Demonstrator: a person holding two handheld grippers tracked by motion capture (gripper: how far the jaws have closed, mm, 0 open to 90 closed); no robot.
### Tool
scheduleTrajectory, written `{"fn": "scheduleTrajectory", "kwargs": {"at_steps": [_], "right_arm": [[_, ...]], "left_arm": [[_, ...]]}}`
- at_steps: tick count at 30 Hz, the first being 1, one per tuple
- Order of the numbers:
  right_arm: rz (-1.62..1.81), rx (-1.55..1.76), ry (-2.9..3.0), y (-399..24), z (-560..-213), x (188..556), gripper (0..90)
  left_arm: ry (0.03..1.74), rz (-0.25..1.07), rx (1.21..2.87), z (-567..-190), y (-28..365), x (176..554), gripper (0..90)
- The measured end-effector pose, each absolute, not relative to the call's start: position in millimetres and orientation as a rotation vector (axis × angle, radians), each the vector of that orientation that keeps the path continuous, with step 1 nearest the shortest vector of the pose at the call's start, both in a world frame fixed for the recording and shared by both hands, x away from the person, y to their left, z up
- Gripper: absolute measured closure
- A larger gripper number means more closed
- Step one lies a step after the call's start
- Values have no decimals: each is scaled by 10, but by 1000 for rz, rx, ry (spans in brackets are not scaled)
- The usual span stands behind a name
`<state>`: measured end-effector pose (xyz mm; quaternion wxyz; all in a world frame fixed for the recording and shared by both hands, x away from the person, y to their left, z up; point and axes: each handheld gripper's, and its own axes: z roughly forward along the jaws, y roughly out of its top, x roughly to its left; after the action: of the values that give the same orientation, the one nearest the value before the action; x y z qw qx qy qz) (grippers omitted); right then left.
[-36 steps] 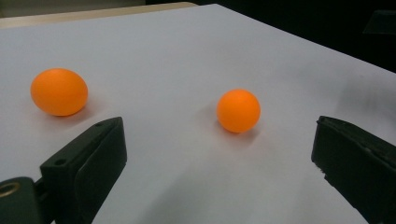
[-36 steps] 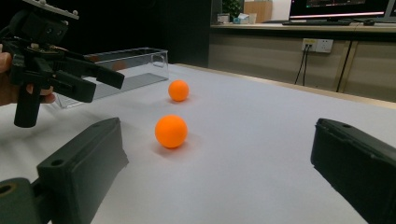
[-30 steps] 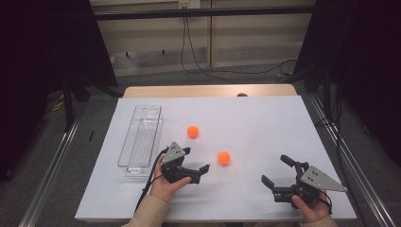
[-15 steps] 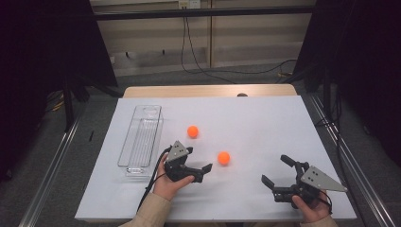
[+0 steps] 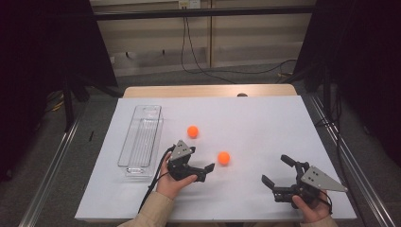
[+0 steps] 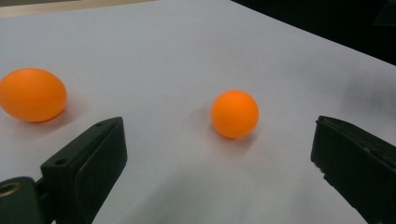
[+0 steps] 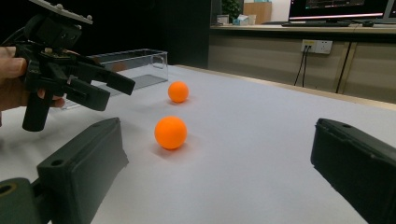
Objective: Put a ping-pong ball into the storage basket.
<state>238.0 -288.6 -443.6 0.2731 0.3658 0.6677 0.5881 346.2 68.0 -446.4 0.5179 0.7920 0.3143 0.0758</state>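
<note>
While the left gripper (image 5: 202, 169) has crept a little forward and right over the last second, its jaws stay spread wide and empty, now angled at the near ball (image 5: 223, 158), which lies on the sheet (image 5: 265, 127) just off the jaw tips. In the left gripper view that ball (image 6: 234, 114) sits between the two jaws but ahead of them, not yet inside their reach, so the move reads as an approach for a pick, with closing some way off. The far ball (image 5: 192, 131) rests apart, up the sheet toward the clear tray (image 5: 140, 142), the likely place to drop them. Neither ball has moved. The right gripper (image 5: 278, 173) waits low at the near right, jaws also wide and empty, barely shifted.
</note>
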Motion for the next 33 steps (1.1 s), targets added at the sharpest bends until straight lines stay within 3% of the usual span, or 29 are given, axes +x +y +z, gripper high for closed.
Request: {"fn": "scheduleTrajectory", "kwargs": {"at_steps": [33], "right_arm": [[1589, 984, 1793, -2892, -4431, 2381, 21]], "left_arm": [[748, 173, 1920, -4492, 536, 3520, 43]]}}
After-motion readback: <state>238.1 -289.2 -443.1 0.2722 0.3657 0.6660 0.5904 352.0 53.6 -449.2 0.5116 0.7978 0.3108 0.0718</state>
